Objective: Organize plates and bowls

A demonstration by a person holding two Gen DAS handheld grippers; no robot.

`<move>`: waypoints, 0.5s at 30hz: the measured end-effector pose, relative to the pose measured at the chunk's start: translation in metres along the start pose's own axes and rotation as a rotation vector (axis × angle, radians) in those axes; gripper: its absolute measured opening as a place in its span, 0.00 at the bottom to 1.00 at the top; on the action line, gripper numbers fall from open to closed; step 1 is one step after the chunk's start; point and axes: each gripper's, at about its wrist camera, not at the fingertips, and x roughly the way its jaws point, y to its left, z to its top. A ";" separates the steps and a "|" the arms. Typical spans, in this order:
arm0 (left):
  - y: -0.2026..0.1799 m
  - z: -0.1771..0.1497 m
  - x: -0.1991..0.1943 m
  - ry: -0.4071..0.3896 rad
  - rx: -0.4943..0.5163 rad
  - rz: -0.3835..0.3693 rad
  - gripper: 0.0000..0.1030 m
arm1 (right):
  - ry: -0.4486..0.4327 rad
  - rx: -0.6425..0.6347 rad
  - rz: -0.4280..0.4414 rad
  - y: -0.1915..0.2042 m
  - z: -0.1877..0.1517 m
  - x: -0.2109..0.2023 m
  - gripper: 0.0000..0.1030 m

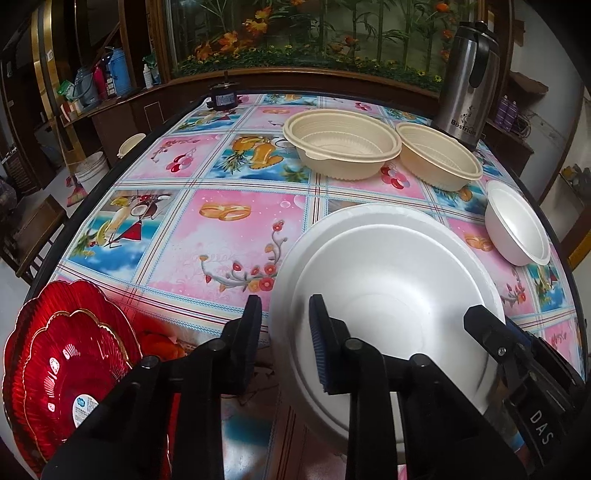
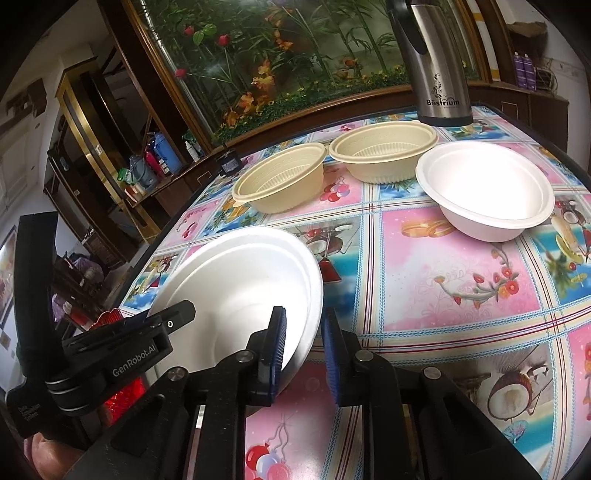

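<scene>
Nearest the lens, the left gripper [image 1: 285, 301] is clamped on the near-left rim of the large white bowl [image 1: 388, 280]: one black finger stands outside the wall, and the blue ribbed pad of the other is set inside. On the opposite side of the same rim, the right gripper [image 2: 304, 314] is closed in the same manner, one pad inside and one outside. The bowl is thus held between both tools at the near edge of the table [image 1: 229, 240] and is seen tilted.

The table is covered by a glossy plastic cloth printed in pink and blue squares with fruit, rings and flowers, and is bounded by a dark edge. Behind it, a glass case [image 1: 314, 33] framed in wood and filled with green stems and orange flowers is seen, with dark wooden shelving to the left.

At the near-left corner, a stack of translucent red plates [image 1: 66, 354] with scalloped, gold-lined, ribbed edges is found. Two beige bowls [image 1: 343, 144], matte with ribbed walls, are placed side by side at the far side. A brushed steel flask [image 1: 465, 81] with a black handle stands behind them. A small white bowl [image 1: 517, 225], smooth and matte, is set at the right, well apart from the grippers.
</scene>
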 end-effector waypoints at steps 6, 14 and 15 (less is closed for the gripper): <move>0.001 -0.002 -0.002 0.004 0.003 -0.017 0.17 | -0.005 -0.006 -0.008 0.001 -0.002 -0.001 0.19; 0.002 -0.005 -0.009 -0.003 0.007 -0.035 0.14 | -0.008 -0.011 -0.007 0.000 -0.003 -0.002 0.18; 0.003 -0.005 -0.010 -0.004 0.007 -0.037 0.14 | -0.010 -0.008 -0.004 0.000 -0.003 -0.003 0.18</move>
